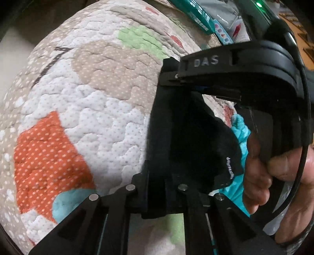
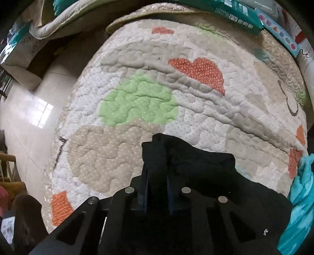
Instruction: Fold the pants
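left wrist view: left gripper (image 1: 166,121) sits low over a quilted mat (image 1: 82,109) with orange, green and beige patches. its jaws are drawn in close, and black pants (image 1: 204,145) fill the space at and right of them — dark fabric on dark plastic, so the exact pinch is hard to read, but it looks clenched on a fold of cloth. a small white label shows on the pants near the lower edge. the right gripper (image 1: 176,78) crosses the upper right of the frame, marked "das", with a hand (image 1: 261,168) wrapped round its handle. teal cloth (image 1: 240,133) peeks out behind the pants. boxes (image 1: 204,17) line the far edge of the mat.

right wrist view: right gripper (image 2: 157,162) points steeply down at the mat (image 2: 196,109). its jaws are nearly together, with a bunched peak of the pants (image 2: 206,168) rising right at the tips — clenched on that fabric, as far as i can tell. the rest of the pants spreads to the lower right, toward the teal cloth (image 2: 300,196) at the mat's edge. pale floor (image 2: 29,109) lies left of the mat.

risks from here: both grips seem to bite a bunched bit, not a flat edge — a lift could take one layer only, and the fold would come out skewed. the two grippers are close together, so they could knock. the pants lie near the teal cloth; a drag that way could snag it.
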A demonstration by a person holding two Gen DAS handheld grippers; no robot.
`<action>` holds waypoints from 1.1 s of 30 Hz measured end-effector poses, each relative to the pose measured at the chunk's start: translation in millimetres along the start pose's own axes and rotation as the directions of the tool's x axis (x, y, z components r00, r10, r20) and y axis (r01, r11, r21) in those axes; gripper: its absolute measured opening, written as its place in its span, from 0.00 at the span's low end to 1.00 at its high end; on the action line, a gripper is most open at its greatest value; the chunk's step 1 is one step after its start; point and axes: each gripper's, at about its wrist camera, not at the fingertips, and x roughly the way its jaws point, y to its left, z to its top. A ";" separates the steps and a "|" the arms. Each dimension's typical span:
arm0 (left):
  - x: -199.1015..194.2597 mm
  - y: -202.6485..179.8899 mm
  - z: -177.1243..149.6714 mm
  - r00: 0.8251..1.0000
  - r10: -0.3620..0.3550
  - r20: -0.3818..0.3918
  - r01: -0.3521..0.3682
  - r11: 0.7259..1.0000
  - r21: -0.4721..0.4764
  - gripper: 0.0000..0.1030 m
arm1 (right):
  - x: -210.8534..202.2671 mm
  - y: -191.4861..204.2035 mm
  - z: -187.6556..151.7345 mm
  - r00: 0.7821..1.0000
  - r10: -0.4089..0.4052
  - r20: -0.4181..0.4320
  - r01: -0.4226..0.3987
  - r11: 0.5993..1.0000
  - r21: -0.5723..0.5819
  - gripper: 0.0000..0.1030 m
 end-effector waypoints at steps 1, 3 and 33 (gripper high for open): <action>-4.3 4.0 0.0 1.000 -0.004 0.000 0.004 1.000 -0.006 0.11 | -2.4 4.8 -1.2 1.000 0.008 0.005 -0.008 1.000 -0.005 0.15; -18.0 15.4 -1.4 1.000 0.000 0.011 0.001 1.000 -0.021 0.11 | -6.9 18.5 -2.8 1.000 0.019 0.013 -0.019 0.999 -0.026 0.15; -118.2 15.9 -16.8 0.948 0.222 0.229 -0.239 0.970 0.049 0.56 | -87.4 -177.8 -135.6 0.946 0.066 0.318 -0.232 0.823 0.519 0.64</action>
